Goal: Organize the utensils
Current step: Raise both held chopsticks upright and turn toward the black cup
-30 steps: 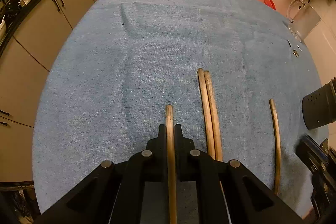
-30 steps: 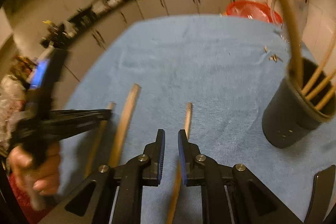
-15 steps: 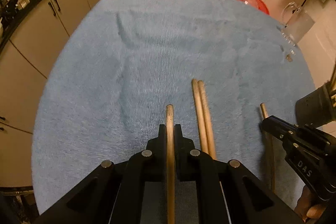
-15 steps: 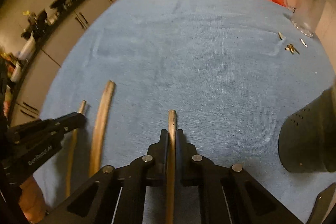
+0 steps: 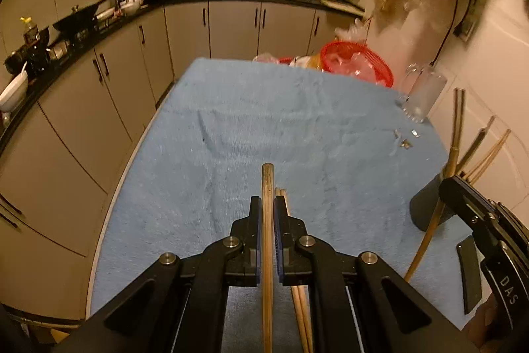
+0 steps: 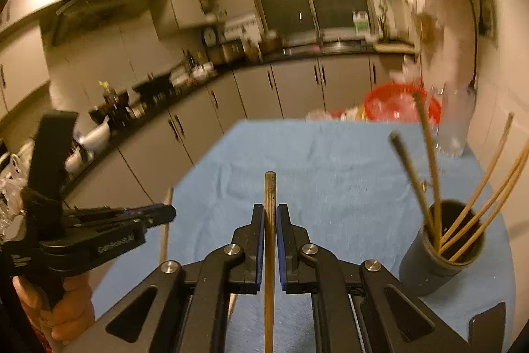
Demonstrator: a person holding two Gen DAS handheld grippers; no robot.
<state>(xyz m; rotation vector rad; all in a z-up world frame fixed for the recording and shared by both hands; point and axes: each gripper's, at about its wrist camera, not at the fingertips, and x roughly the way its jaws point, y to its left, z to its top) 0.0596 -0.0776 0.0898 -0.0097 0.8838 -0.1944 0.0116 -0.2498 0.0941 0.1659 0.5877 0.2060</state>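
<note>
My left gripper (image 5: 267, 208) is shut on a wooden chopstick (image 5: 267, 181), lifted above the blue towel (image 5: 231, 138). Two more chopsticks (image 5: 299, 300) lie side by side on the towel just right of it. My right gripper (image 6: 270, 214) is shut on another chopstick (image 6: 270, 187), also raised. Right of it stands the dark round holder (image 6: 429, 267) with several chopsticks (image 6: 433, 174) leaning in it. In the left wrist view the right gripper (image 5: 446, 184) and its chopstick (image 5: 417, 257) hang beside the holder (image 5: 423, 210). In the right wrist view the left gripper (image 6: 162, 214) shows at the left.
A glass mug (image 5: 425, 95) and a red basket (image 5: 360, 62) stand at the table's far right corner. Small metal bits (image 5: 405, 141) lie on the towel near the mug. Kitchen cabinets (image 5: 109, 81) run past the left and far edges. A hand (image 6: 66, 303) grips the left tool.
Both grippers have risen off the towel, each carrying a chopstick, and tilted up toward the kitchen. The right gripper closed on its chopstick during the second.
</note>
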